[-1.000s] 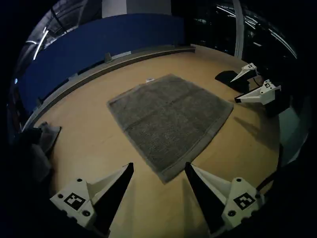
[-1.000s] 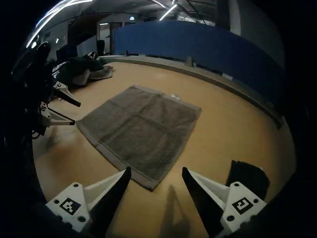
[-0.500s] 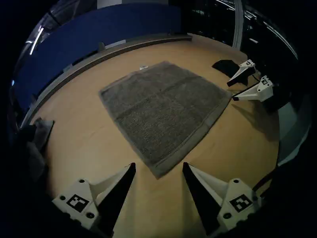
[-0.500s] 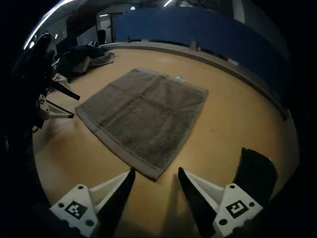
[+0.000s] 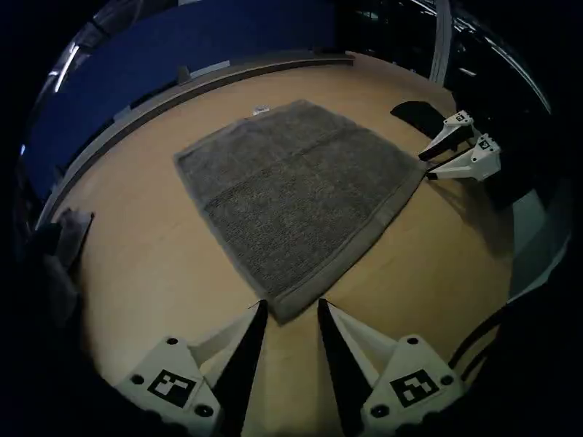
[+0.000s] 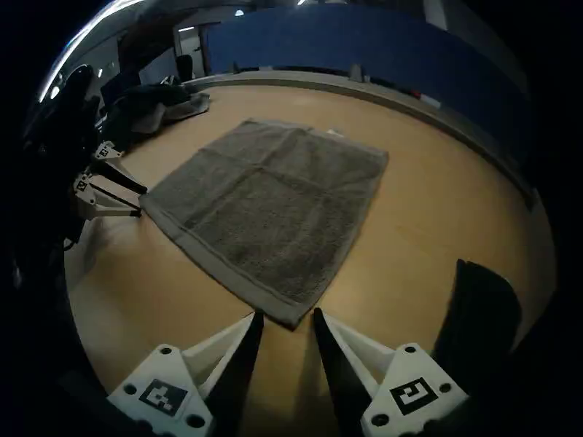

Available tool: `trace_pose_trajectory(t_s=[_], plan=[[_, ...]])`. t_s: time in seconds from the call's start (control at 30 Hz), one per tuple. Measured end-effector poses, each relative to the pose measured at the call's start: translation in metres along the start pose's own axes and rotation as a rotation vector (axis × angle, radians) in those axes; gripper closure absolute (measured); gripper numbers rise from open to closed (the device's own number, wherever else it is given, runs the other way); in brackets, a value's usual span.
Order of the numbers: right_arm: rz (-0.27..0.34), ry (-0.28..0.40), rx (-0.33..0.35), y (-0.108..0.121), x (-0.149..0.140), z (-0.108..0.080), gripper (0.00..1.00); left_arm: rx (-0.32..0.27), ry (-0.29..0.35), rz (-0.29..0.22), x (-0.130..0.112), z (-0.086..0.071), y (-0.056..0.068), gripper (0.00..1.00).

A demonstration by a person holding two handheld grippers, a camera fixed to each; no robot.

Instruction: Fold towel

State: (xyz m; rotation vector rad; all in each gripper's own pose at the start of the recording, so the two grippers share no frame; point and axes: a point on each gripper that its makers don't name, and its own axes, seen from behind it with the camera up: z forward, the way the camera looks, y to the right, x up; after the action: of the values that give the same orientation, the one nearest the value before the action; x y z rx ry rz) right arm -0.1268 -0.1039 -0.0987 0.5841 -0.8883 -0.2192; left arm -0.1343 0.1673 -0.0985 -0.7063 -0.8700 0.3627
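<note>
Left gripper view: the left claw [image 5: 291, 306] has come lower and closer, and its two fingers have moved in toward each other since half a second ago. They are still a little apart, so the claw is open but narrow. The near corner of the gray towel [image 5: 299, 175] now lies right between the finger tips, and I do not think they are pinching it yet. In the right gripper view the right claw [image 6: 286, 315] has done the same thing: fingers much closer than before, still a small gap, with the other near corner of the towel [image 6: 270, 197] between them. The towel lies flat and spread open on the tan surface [image 5: 146, 255], and it has not moved. Each claw can be seen from the other side too, the right claw [image 5: 425, 166] at the towel's right corner and the left claw [image 6: 142, 202] at its left corner. A dark flat thing [image 6: 481, 306] lies on the surface to the right, apart from the towel. I think both claws are about to squeeze the corners, so the fold can start by lifting the near edge toward the far edge.
</note>
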Motion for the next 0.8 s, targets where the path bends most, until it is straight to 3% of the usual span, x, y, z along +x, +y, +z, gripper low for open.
trace_pose_trajectory(t_s=[0.07, 0.13, 0.33, 0.53, 0.8], plan=[[-0.004, 0.0, -0.01, 0.0018, 0.0003, 0.0009, 0.65, 0.001, -0.003, 0.006, 0.0001, -0.0001, 0.0013, 0.59], [-0.006, 0.0, -0.016, 0.0033, 0.0003, 0.0016, 0.7, 0.004, -0.006, 0.01, 0.0004, -0.0001, 0.0024, 0.64], [0.009, -0.001, -0.018, 0.0068, 0.0004, 0.0023, 0.77, 0.01, -0.012, 0.012, 0.0011, 0.0001, 0.0034, 0.71], [0.009, -0.001, -0.022, 0.0083, 0.0015, 0.0005, 0.87, 0.032, -0.021, 0.031, 0.0017, 0.0027, -0.001, 0.9], [0.001, 0.0, -0.017, 0.0079, 0.0039, -0.0027, 0.94, 0.032, -0.023, 0.035, 0.0034, 0.0011, -0.0021, 0.92]])
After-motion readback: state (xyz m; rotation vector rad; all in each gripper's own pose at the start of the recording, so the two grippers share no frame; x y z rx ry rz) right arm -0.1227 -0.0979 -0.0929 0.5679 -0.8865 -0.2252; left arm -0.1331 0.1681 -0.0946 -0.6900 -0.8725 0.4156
